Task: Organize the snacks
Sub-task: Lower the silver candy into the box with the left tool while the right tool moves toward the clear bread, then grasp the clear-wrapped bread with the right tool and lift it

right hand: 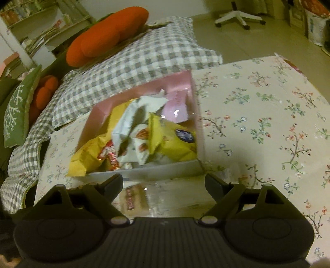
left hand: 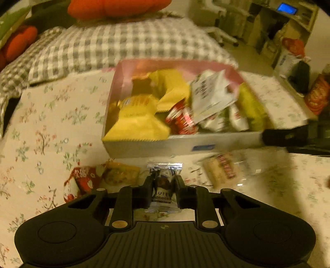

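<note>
A pink-lined box on the floral tablecloth holds several snack packs, yellow, white and red; it also shows in the right wrist view. My left gripper is shut on a silver and blue truffle chocolate packet, just in front of the box. My right gripper is open, its fingers either side of a clear-wrapped pastry lying before the box. That pastry shows right of my left gripper, and the right gripper's finger tip reaches in from the right.
A red packet and a yellow-wrapped snack lie left of my left gripper. A checked blanket and orange cushions lie behind the table. Bags and shelves stand at the far right, an office chair base on the floor.
</note>
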The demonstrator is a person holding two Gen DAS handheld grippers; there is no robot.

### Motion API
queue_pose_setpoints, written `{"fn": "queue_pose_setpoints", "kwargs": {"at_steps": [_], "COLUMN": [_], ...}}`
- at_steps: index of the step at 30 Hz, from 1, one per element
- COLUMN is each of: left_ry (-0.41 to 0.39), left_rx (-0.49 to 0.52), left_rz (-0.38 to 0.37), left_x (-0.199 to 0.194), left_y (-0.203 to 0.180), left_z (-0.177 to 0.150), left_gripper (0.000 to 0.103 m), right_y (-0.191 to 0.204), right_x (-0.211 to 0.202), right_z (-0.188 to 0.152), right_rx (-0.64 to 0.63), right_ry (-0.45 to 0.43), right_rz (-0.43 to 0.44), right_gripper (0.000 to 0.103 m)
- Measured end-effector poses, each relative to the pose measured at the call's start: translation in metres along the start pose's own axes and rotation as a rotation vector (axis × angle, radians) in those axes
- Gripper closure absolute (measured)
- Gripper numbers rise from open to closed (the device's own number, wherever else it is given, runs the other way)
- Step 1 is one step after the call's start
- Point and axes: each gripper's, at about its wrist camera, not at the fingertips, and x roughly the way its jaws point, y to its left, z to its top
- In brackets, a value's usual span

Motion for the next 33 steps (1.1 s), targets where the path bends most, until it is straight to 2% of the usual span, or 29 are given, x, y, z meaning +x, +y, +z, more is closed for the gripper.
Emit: {"fn": "queue_pose_setpoints", "kwargs": {"at_steps": [3,6,11,15,16,18,19,20,25,29,33], "left_ry": [-0.068,-0.13,-0.155,-0.164,-0.167,-0.159,-0.159,-0.16,-0.115,-0.067,-0.033], "left_rx": [0.024,0.04,0.045,0.044,0.039,0.023,0.014,0.007,-0.019,-0.073,-0.033], "left_rz": [-0.025,-0.001,0.072,0.094,0.096,0.072,0.053,0.052,0.092,0.046,0.015], "left_x": [-0.027,-0.042,-0.031,-0.015,-0.013,-0.013,-0.015,-0.017,-0.016,-0.01,0.0], "left_y": [-0.005,-0.006,-0.003,0.0,0.0,0.003,0.005,0.007,0.018,0.033,0.043], "left_z": [0.014,0.034,0.064,0.074,0.073,0.065,0.059,0.053,0.025,0.003,-0.016], "left_gripper": [0.084,0.083,0.083,0.08,0.077,0.06,0.045,0.038,0.036,0.035,0.036], "right_y": [-0.004,-0.008,-0.013,-0.015,-0.016,-0.017,-0.018,-0.019,-0.023,-0.026,-0.027], "right_x": [-0.003,-0.006,-0.008,-0.005,-0.004,-0.004,-0.003,-0.002,0.001,0.003,0.004], "right_z": [0.0,0.0,0.0,-0.002,-0.002,-0.004,-0.004,-0.005,-0.008,-0.011,-0.011], "right_rx": [0.003,0.02,0.031,0.021,0.017,0.011,0.007,0.004,-0.009,-0.006,-0.032], "right_ry": [-0.006,-0.01,-0.009,0.007,0.014,0.024,0.031,0.037,0.062,0.071,0.06], "right_rz": [-0.011,-0.003,-0.001,-0.013,-0.015,-0.015,-0.015,-0.018,-0.04,-0.045,-0.045], "right_gripper": [0.018,0.018,0.017,0.017,0.017,0.017,0.017,0.017,0.017,0.016,0.015]}}
